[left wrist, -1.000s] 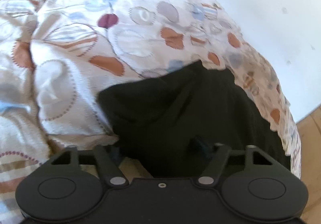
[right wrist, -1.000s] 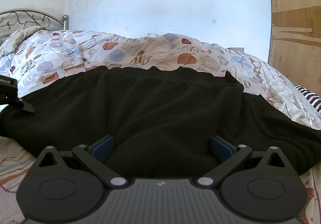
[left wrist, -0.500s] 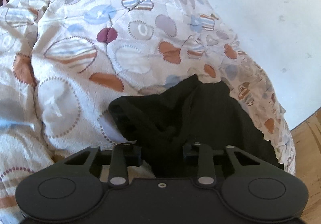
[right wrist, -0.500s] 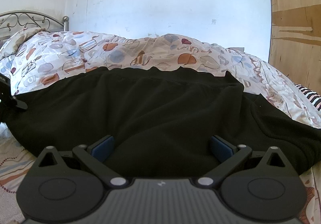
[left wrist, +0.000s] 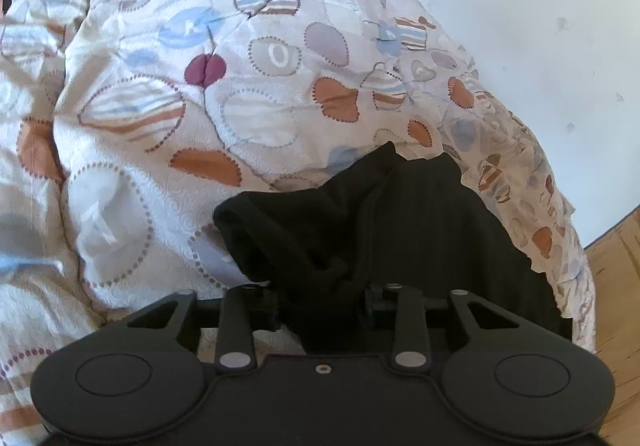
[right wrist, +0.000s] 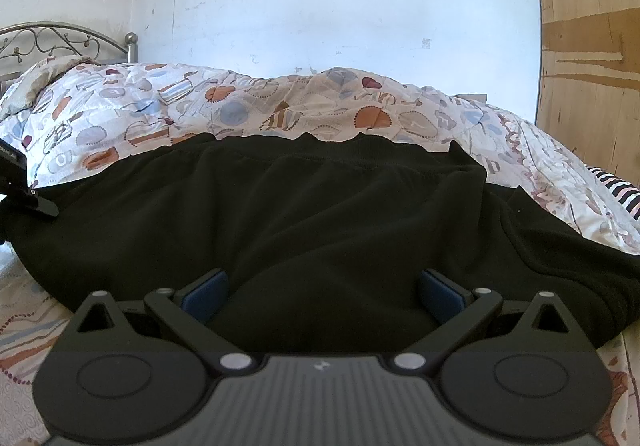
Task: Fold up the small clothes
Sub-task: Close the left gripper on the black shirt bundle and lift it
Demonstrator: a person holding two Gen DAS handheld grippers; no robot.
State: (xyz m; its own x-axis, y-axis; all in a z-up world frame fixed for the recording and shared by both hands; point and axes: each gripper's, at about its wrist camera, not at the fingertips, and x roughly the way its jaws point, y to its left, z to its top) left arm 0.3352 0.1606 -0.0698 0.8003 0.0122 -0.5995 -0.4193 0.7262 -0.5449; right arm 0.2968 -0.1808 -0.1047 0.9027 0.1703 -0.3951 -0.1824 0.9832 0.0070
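Between the left gripper's (left wrist: pixel 322 306) jaws, bunching up: a black garment's (right wrist: pixel 320 214) edge, clamped. Lying across the quilt (left wrist: pixel 208 94), under the right gripper's (right wrist: pixel 322 296) spread jaws. Likely handling soft, limp, light; gripping best at hems.

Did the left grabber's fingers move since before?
Yes. The left gripper has closed inward on the black fabric garment, bunching it against the fixed patterned circle-print quilt.

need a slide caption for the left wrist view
Left gripper shut on a bunched edge of the black garment, which lies on a patterned quilt beside a white wall.
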